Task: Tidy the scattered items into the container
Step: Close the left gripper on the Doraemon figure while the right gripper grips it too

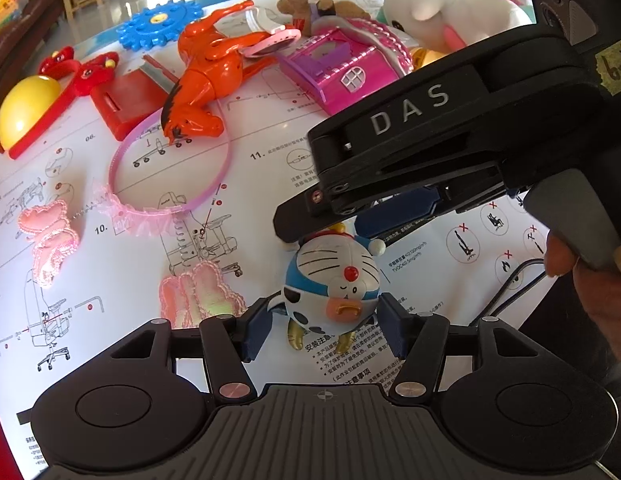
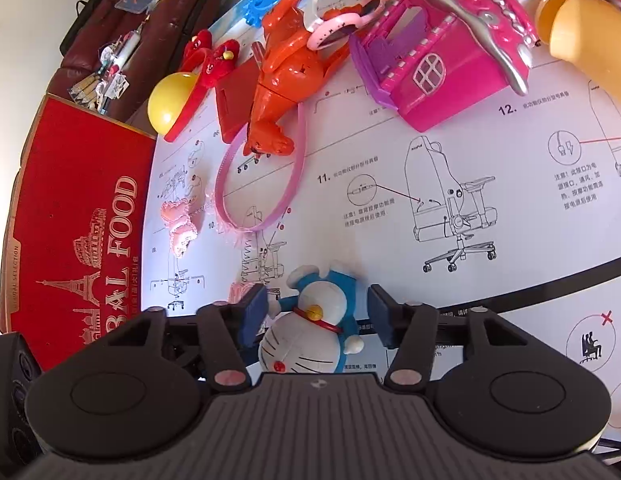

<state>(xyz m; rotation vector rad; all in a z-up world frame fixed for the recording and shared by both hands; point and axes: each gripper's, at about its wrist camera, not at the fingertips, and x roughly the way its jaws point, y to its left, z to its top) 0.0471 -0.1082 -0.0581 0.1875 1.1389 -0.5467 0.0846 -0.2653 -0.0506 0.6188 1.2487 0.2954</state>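
A blue-and-white cat figurine lies on the white instruction sheet. It sits between the open fingers of my left gripper, which do not clearly touch it. My right gripper reaches over it from the opposite side with its fingers open around the figurine; its body fills the right of the left wrist view. The red box marked FOOD lies at the table's left edge.
Further back lie an orange toy horse, a pink toy house, a pink headband, pink fabric hearts, a yellow ball, red toys, a blue gear, plush toys and an orange bottle.
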